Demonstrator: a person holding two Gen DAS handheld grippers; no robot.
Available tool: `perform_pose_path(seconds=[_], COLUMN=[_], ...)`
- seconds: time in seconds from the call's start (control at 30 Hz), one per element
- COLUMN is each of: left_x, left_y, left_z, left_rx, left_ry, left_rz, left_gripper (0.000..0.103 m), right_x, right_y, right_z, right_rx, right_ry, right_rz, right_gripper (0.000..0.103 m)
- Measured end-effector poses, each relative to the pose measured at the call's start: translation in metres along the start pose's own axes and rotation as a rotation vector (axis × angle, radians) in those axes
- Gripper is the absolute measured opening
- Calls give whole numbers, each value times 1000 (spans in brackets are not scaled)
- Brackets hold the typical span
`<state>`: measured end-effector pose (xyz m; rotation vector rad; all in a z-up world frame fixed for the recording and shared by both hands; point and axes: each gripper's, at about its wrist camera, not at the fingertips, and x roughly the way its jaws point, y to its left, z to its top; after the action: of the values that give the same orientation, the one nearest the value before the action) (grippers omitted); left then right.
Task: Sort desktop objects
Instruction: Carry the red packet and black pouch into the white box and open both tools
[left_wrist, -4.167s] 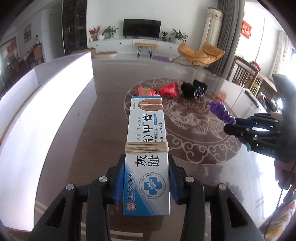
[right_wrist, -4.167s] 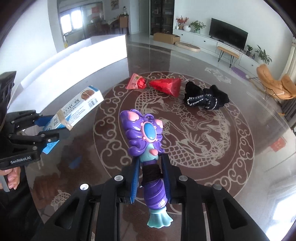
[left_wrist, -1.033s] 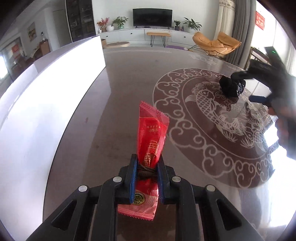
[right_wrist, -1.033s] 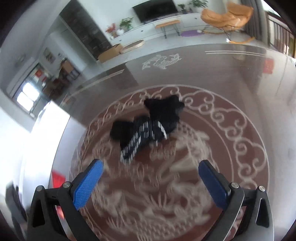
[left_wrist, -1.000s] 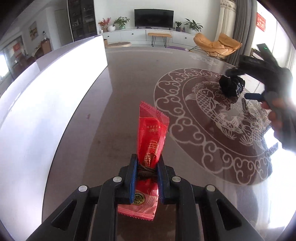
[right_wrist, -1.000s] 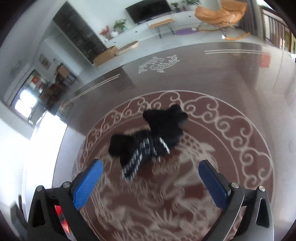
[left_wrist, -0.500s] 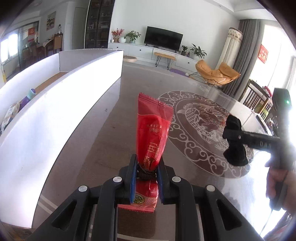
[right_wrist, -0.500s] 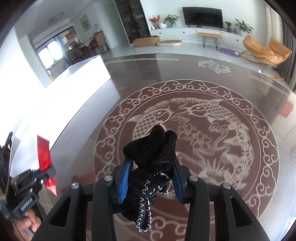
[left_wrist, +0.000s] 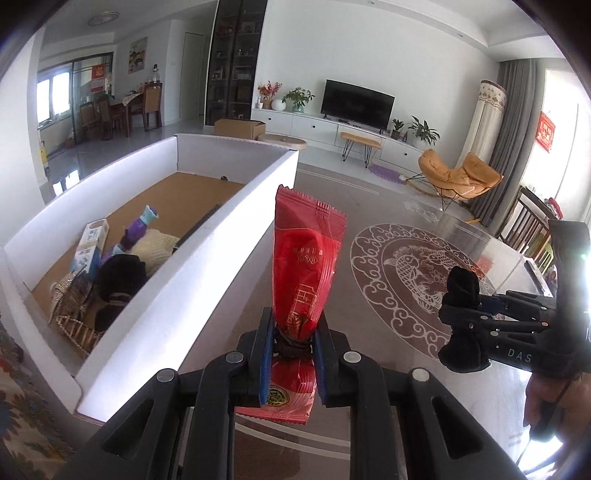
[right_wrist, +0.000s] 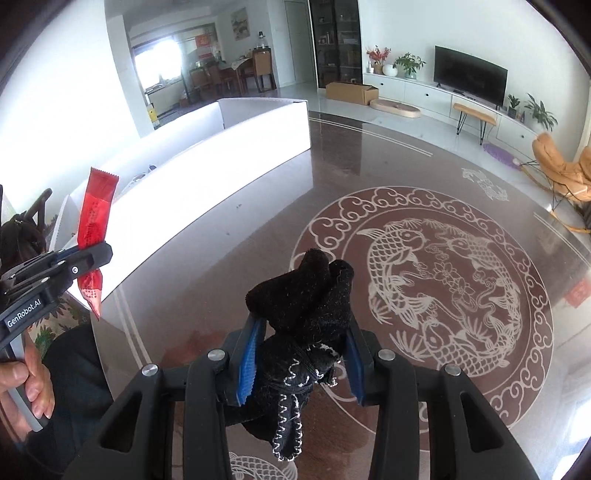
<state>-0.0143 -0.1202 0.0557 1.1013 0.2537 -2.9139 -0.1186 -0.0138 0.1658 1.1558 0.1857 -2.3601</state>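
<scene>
A red snack packet (left_wrist: 306, 266) stands upright in my left gripper (left_wrist: 293, 343), whose blue pads are shut on its tied neck. It hangs over the table beside the near wall of the long white box (left_wrist: 184, 280). My right gripper (right_wrist: 301, 350) is shut on a bundle of black cloth with white stitching (right_wrist: 306, 295), held above the table. In the left wrist view, the right gripper (left_wrist: 465, 321) with its black cloth (left_wrist: 461, 284) is at the right. In the right wrist view, the left gripper (right_wrist: 92, 258) and packet (right_wrist: 96, 206) are at the left.
Inside the box lie a blue-and-white carton (left_wrist: 90, 247), a purple toy (left_wrist: 136, 229), a cream knit piece (left_wrist: 155, 247) and another black cloth (left_wrist: 118, 277). The glossy brown table has a round fish medallion (right_wrist: 443, 295). A person's hand (right_wrist: 33, 384) holds the left gripper.
The right gripper has gone from open above the black cloth to shut on it and lifted it off the table. The left gripper has risen with the packet, and the box's inside now shows.
</scene>
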Motion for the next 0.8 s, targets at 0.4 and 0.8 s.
perform_pose_path(seconds=[0.4, 0.8], left_x=[-33, 30], left_y=[141, 227], left_z=[85, 74], left_rx=[-157, -281], left_ry=[-62, 115], left_rz=[156, 285], left_gripper=[19, 70], right_x=[-8, 151], right_y=[126, 254], right_z=[132, 184], right_rx=[-131, -225], right_ry=[-155, 202], right_rz=[166, 255], right_gripper=[40, 80])
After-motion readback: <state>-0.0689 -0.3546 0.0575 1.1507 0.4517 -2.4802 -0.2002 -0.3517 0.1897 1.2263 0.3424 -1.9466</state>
